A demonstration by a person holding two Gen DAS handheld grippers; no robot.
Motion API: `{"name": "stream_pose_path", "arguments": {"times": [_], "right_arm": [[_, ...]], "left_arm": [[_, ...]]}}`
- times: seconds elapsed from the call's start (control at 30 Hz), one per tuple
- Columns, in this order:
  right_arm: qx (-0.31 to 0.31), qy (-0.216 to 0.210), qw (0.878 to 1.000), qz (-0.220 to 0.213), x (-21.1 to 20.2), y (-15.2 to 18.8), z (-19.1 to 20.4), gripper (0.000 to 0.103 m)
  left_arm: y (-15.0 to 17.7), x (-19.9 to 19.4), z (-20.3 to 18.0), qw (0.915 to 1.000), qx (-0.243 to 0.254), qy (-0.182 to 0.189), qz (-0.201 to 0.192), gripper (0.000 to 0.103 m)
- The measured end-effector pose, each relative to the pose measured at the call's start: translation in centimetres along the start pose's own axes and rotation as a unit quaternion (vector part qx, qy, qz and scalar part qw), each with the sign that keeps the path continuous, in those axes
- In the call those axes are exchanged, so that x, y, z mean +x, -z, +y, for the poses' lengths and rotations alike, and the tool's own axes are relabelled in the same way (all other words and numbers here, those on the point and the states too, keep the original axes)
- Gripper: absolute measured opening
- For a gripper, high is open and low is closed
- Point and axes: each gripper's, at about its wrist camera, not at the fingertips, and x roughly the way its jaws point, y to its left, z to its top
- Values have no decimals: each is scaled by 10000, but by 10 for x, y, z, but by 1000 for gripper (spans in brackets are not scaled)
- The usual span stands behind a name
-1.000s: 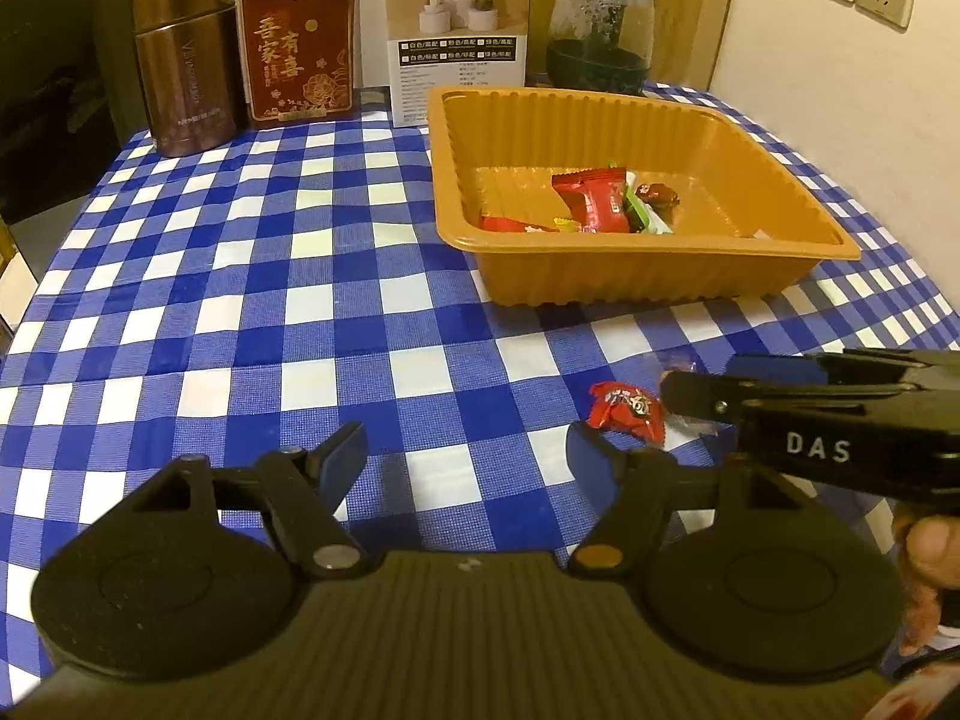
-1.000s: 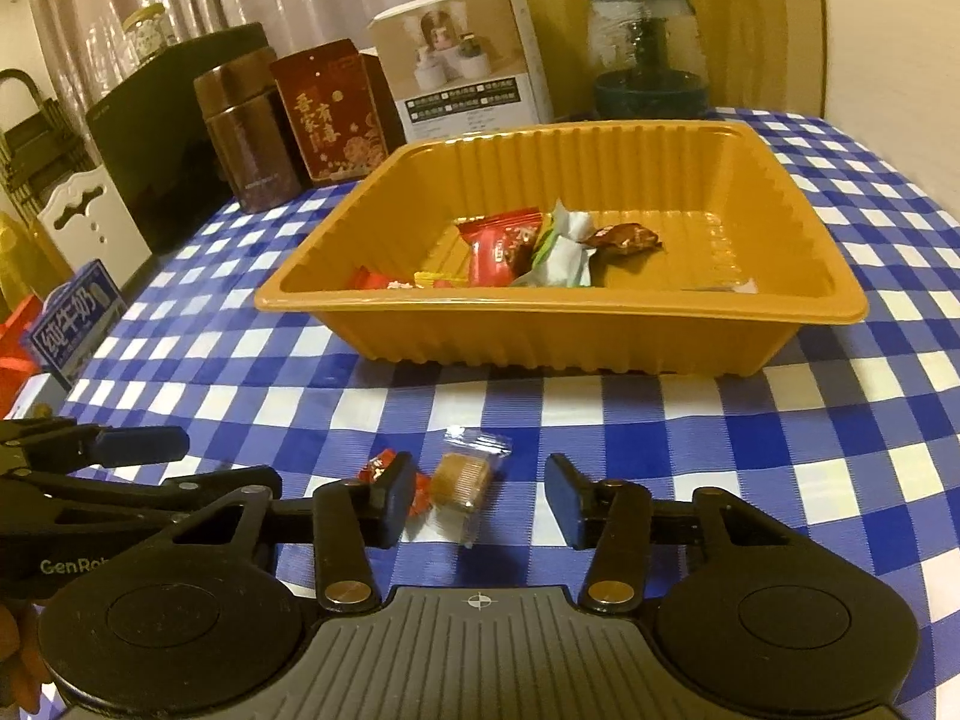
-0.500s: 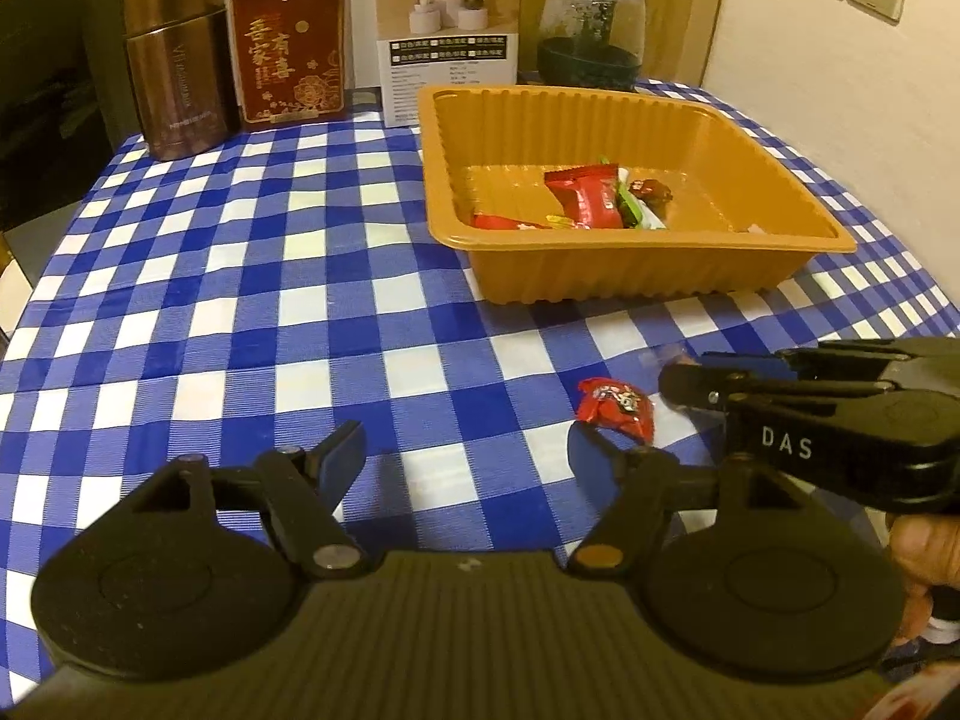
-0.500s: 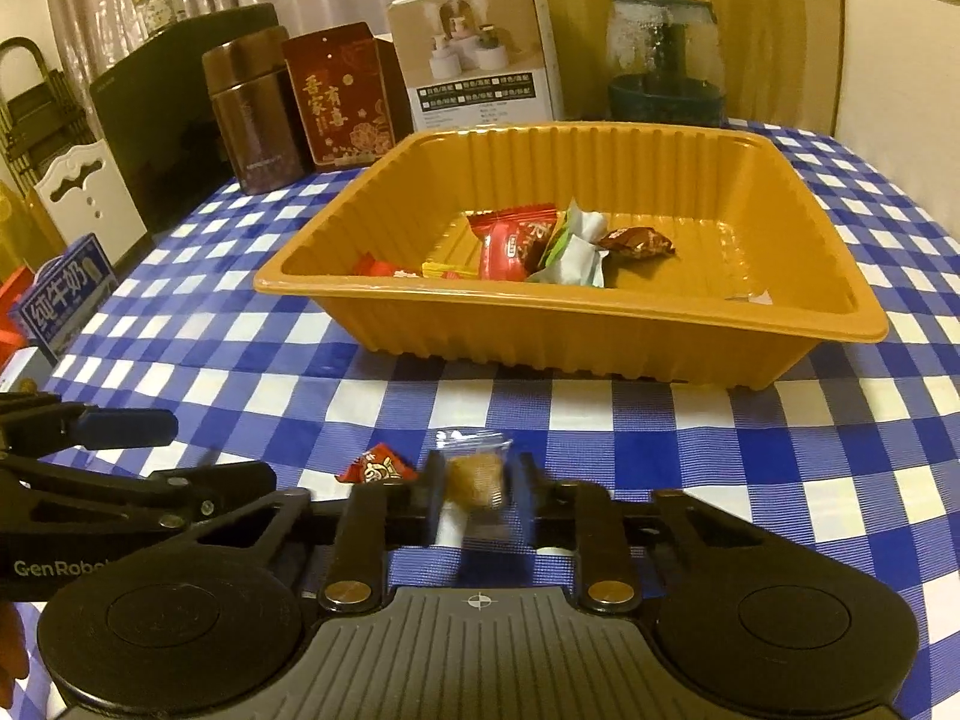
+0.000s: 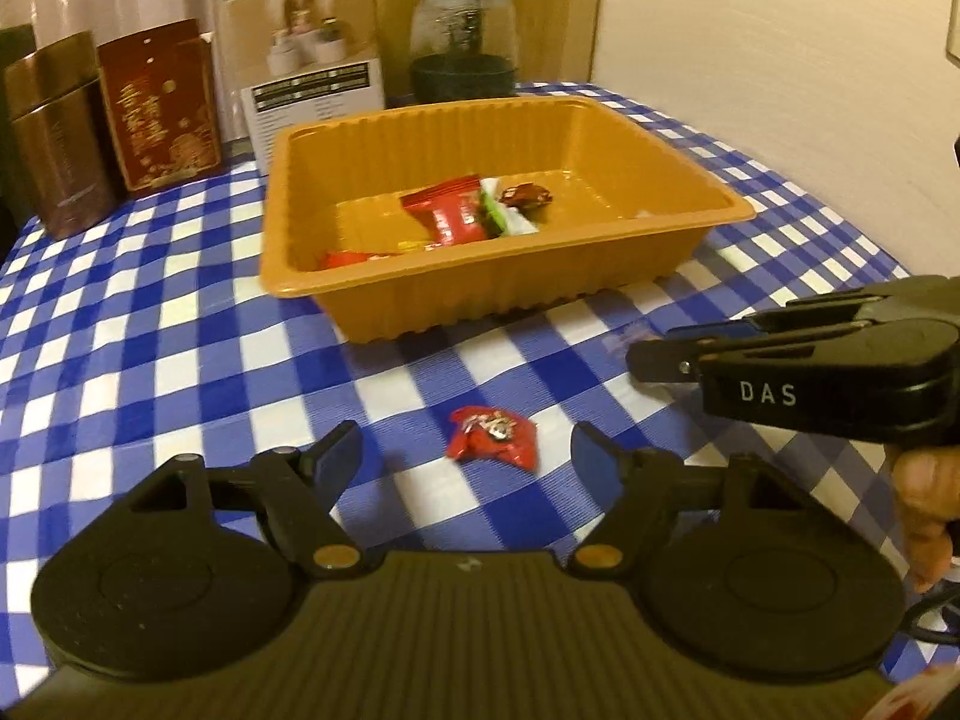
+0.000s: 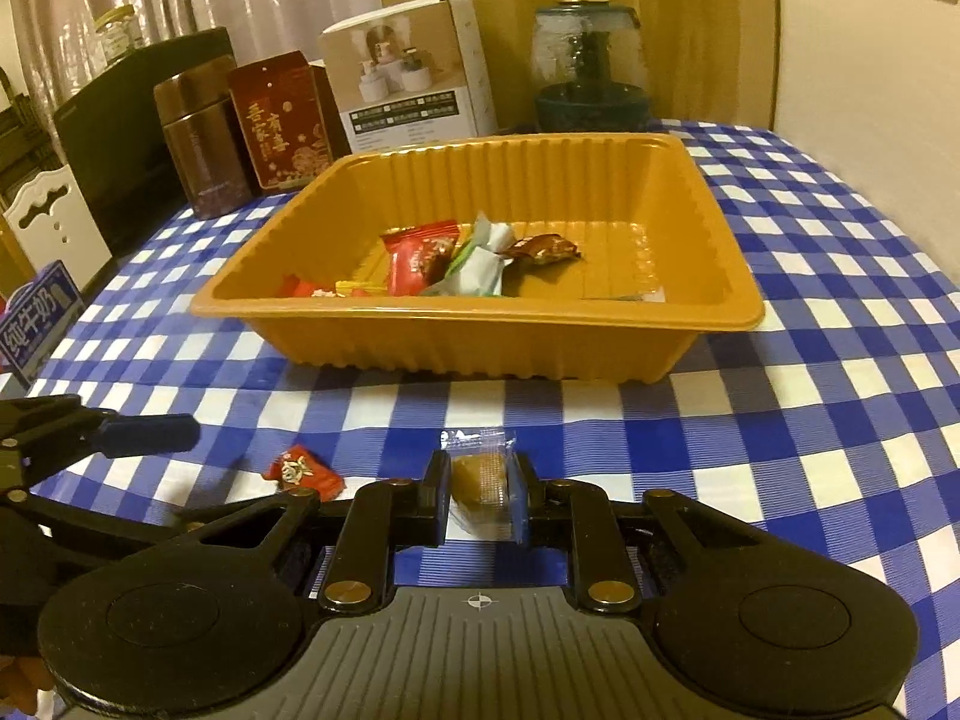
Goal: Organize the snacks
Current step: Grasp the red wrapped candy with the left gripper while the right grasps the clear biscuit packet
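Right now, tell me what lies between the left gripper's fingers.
The red candy lies on the checked tablecloth between the open fingers of the left gripper, untouched, in the left wrist view.

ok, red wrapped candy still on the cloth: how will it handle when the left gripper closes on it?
The red candy looks small and probably light. Its crinkled foil wrapper may crush or slip between the fingers. Lying flat on the tablecloth, it seems unlikely to roll.

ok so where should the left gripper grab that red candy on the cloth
Grip the red candy across its plump middle, not the crinkled ends. It lies flat on the tablecloth, long axis side to side, so the open left gripper should probably drop from above, turned so its fingers close front to back.
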Motion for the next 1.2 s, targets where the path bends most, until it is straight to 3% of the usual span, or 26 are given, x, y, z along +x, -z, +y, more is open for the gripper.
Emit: {"name": "stream_pose_path", "arguments": {"times": [0.17, 0.4, 0.8, 1.2], "right_arm": [[50, -24, 10000, 18, 0, 0, -2, 21], [149, -38, 9999, 19, 0, -2, -5, 21], [152, -46, 9998, 80, 3, 0, -2, 21], [131, -92, 9999, 47, 1, -1, -1, 21]], "left_arm": [[-1, 9, 2, 9999, -141, 100, -3, 65], [-1, 19, 7, 9985, -455, 279, 75, 43], [-1, 24, 1, 9985, -473, 229, 146, 24], [-2, 19, 6, 9981, -587, 144, 146, 21]]}}
